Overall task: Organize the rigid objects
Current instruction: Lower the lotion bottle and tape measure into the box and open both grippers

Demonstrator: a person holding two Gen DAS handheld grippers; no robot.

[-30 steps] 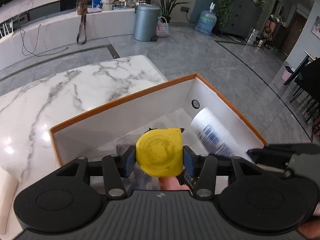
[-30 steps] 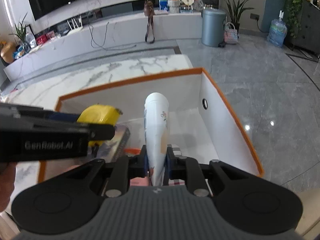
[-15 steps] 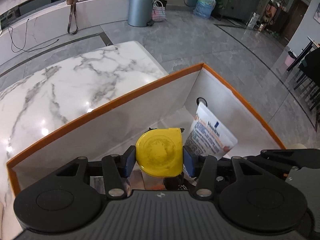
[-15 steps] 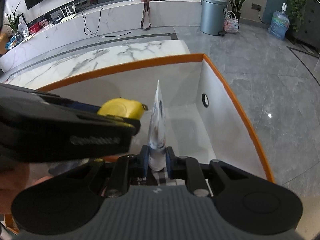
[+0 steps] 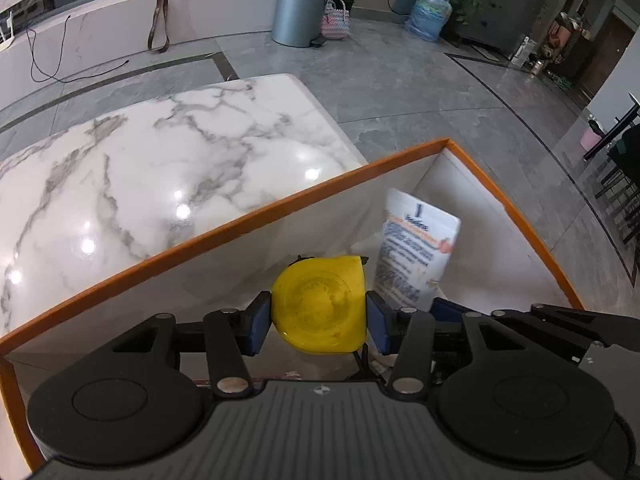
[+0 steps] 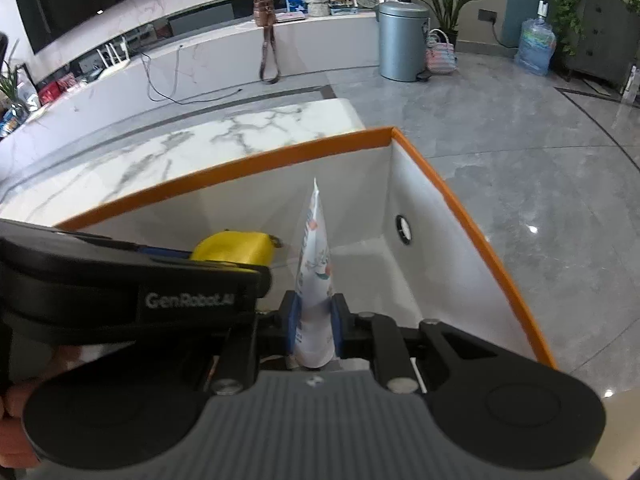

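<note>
My left gripper [image 5: 319, 322] is shut on a yellow tape measure [image 5: 320, 304] and holds it over the inside of a white box with an orange rim [image 5: 224, 226]. My right gripper [image 6: 314, 326] is shut on a white lotion tube [image 6: 314, 264], crimped end pointing away, also inside the box [image 6: 432, 176]. The tube shows in the left wrist view [image 5: 416, 250] just right of the tape measure. The tape measure shows in the right wrist view [image 6: 232, 246] to the left of the tube, behind the left gripper's body. The box floor below both grippers is mostly hidden.
The box stands at the right end of a white marble table [image 5: 152, 168]. Its right wall has a round hole [image 6: 403, 230]. Beyond the table edge lies grey tiled floor with a grey bin [image 5: 302, 8] and a water bottle [image 5: 428, 16].
Both grippers have moved forward and deeper over the box with their objects still held. The tube has turned from lying flat-on to edge-on in the right wrist view.
</note>
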